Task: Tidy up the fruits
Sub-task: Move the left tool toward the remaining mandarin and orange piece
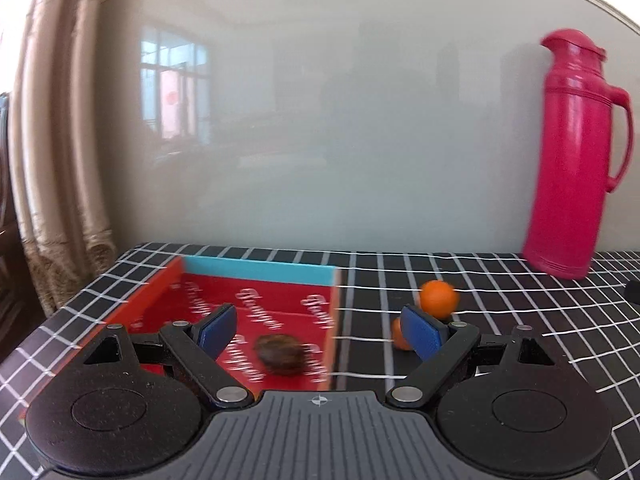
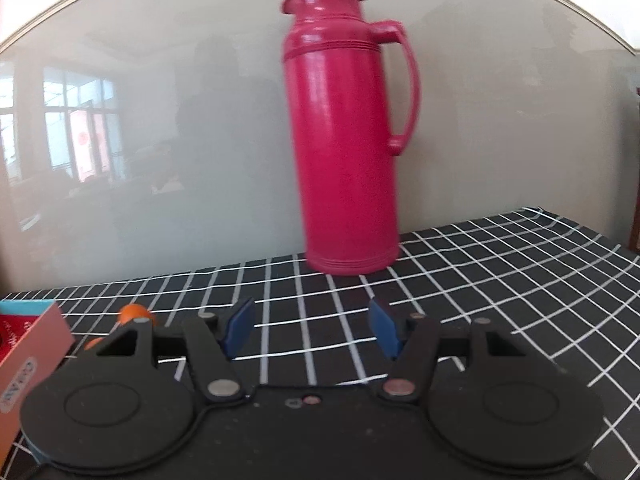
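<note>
A shallow red box [image 1: 280, 300] with a blue far wall lies on the checked tablecloth at the left. A dark brown fruit [image 1: 280, 354] lies inside it. My left gripper [image 1: 320, 332] is open and empty, its left finger over the box, its right finger beside it. An orange fruit [image 1: 438, 298] sits on the cloth right of the box, and a second orange [image 1: 397, 334] is half hidden behind my right finger. My right gripper [image 2: 312, 326] is open and empty over bare cloth. An orange [image 2: 134, 313] and the box's corner [image 2: 36, 336] show at its left.
A tall pink thermos jug [image 2: 344, 132] stands at the back against the pale wall; it also shows in the left wrist view [image 1: 568, 160]. A black-and-white checked cloth [image 2: 480, 280] covers the table. A curtain [image 1: 52, 140] hangs at the left. A small dark object [image 1: 633, 291] sits at the right edge.
</note>
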`<state>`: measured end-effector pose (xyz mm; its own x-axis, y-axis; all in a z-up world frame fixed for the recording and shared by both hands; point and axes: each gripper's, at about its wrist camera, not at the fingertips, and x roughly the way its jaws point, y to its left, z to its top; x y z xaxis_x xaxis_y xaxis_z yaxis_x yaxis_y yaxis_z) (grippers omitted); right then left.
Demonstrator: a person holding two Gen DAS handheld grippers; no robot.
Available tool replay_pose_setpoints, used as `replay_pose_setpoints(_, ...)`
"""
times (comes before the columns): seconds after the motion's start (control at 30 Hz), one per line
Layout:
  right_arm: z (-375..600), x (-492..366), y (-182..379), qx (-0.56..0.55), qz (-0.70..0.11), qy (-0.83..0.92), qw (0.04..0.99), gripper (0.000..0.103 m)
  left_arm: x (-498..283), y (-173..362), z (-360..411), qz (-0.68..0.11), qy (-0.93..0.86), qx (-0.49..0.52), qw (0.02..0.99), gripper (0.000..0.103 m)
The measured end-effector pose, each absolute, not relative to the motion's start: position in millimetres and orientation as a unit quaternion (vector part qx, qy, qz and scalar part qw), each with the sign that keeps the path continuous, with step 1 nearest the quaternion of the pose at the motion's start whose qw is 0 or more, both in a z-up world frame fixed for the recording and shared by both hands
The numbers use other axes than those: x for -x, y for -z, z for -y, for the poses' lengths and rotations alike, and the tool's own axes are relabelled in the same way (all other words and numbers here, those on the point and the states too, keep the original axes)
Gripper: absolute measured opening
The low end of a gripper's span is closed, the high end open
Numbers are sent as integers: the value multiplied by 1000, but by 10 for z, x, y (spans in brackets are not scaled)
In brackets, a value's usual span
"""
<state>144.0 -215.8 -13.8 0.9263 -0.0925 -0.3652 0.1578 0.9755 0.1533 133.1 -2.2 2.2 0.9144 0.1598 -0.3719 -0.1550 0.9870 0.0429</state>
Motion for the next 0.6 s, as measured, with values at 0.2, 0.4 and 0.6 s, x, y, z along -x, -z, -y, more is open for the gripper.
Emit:
replay_pose_setpoints(0.2, 2333, -1561, 220, -93, -183, 87, 975, 62, -1471, 33, 348, -194, -56, -19, 979, 88)
replay_pose_setpoints(0.4, 2428, -1710, 263, -97, -190, 94, 972, 62, -1749, 80, 611, -209, -36, -34, 977, 88)
replay_pose_setpoints(0.6, 2467, -1807, 301, -89, -192, 102, 972, 63, -2055, 184, 785, -223, -35, -38, 973, 88)
